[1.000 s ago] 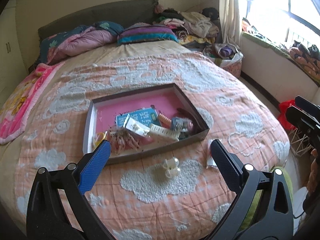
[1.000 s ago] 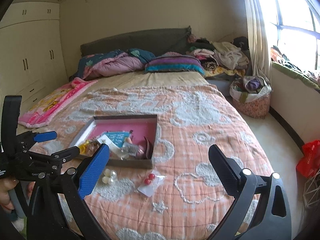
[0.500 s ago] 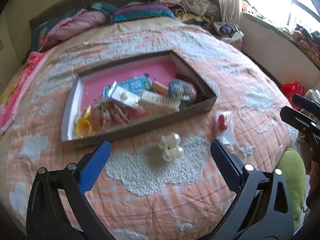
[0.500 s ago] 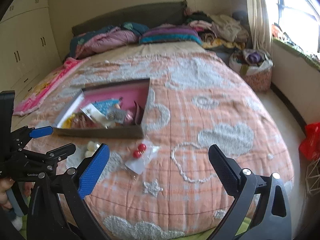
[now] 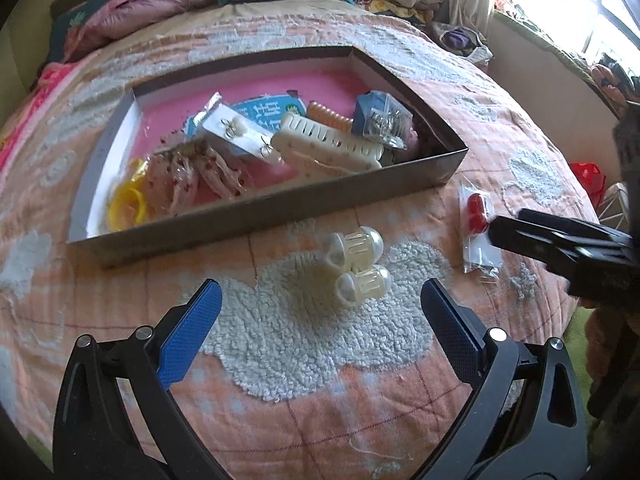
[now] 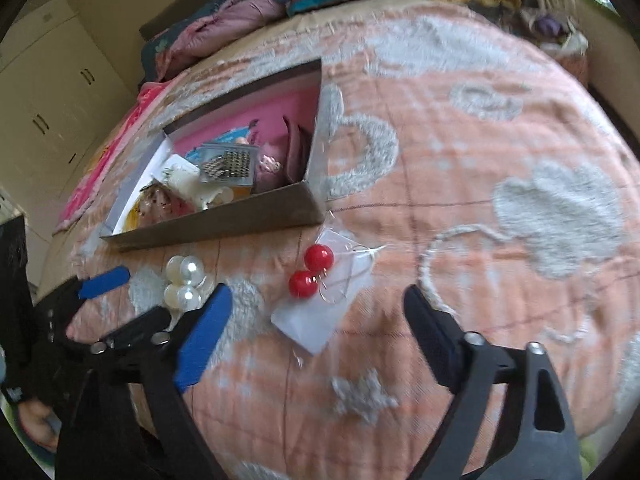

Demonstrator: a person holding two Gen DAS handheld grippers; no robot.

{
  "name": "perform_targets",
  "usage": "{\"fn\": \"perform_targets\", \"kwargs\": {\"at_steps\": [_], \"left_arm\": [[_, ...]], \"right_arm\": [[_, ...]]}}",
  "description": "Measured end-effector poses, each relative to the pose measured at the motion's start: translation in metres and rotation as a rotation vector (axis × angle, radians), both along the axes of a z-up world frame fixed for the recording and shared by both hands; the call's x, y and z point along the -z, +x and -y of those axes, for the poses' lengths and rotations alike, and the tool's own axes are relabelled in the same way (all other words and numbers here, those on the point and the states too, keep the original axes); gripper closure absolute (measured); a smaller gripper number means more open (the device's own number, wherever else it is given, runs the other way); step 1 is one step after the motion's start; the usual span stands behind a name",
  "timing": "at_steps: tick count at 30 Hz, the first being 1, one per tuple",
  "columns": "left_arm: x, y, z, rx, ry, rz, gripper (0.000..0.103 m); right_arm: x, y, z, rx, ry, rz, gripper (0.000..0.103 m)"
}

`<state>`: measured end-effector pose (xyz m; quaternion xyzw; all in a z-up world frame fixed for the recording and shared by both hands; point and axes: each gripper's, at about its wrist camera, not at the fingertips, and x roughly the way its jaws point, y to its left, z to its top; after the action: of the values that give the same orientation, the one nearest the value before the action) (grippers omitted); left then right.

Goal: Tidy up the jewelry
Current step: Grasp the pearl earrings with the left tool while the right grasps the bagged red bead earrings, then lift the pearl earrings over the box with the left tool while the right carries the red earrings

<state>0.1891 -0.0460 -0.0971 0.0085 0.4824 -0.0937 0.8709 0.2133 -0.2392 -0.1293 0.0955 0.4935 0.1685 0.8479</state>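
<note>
We work on a bed with a peach quilt, and we go from left to right. Our left gripper hangs with its fingers released and nothing between them. Just ahead of these fingers, a little toward the right one, lie the pearl hair clips, not touched yet. Beyond them stands the box with a pink floor, already holding a comb, cards and other small pieces.

To the right, our right gripper has its jaws closing, but they are not clenched and the pads press on nothing. The plastic bag with red ball earrings lies just ahead of the fingers, between them, near the box corner.

To do this step well, we think each gripper should come lower and centre on its own item before it closes. The bag is thin and flat, so we should pinch an edge or the red balls. The clips are round and may roll on the fluffy patch.
</note>
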Motion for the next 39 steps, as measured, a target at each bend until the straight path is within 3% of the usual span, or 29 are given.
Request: {"fn": "perform_targets", "kwargs": {"at_steps": [5, 6, 8, 14, 20, 27, 39], "left_arm": [[0.01, 0.007, 0.001, 0.005, -0.022, -0.024, 0.023], [0.011, 0.008, 0.002, 0.004, -0.022, -0.028, 0.029], [0.015, 0.011, 0.004, 0.006, -0.029, -0.037, 0.033], [0.019, 0.015, 0.022, 0.05, -0.025, -0.045, 0.071], [0.012, 0.011, 0.027, 0.084, -0.041, -0.032, 0.077], [-0.024, -0.001, 0.009, 0.07, -0.085, 0.042, 0.077], [-0.082, 0.003, -0.061, -0.068, -0.087, 0.174, 0.077]], "right_arm": [[0.012, 0.013, -0.007, 0.03, -0.012, -0.034, 0.025], [0.013, 0.013, -0.009, 0.029, -0.023, -0.031, 0.029], [0.014, 0.013, -0.007, 0.035, -0.033, -0.022, 0.054], [0.01, 0.004, 0.007, 0.028, 0.031, -0.011, 0.057], [-0.013, -0.018, 0.012, 0.011, 0.029, 0.056, 0.057], [-0.055, -0.036, 0.002, -0.029, 0.001, 0.173, 0.057], [-0.119, -0.023, -0.051, -0.138, -0.02, 0.327, 0.057]]}}
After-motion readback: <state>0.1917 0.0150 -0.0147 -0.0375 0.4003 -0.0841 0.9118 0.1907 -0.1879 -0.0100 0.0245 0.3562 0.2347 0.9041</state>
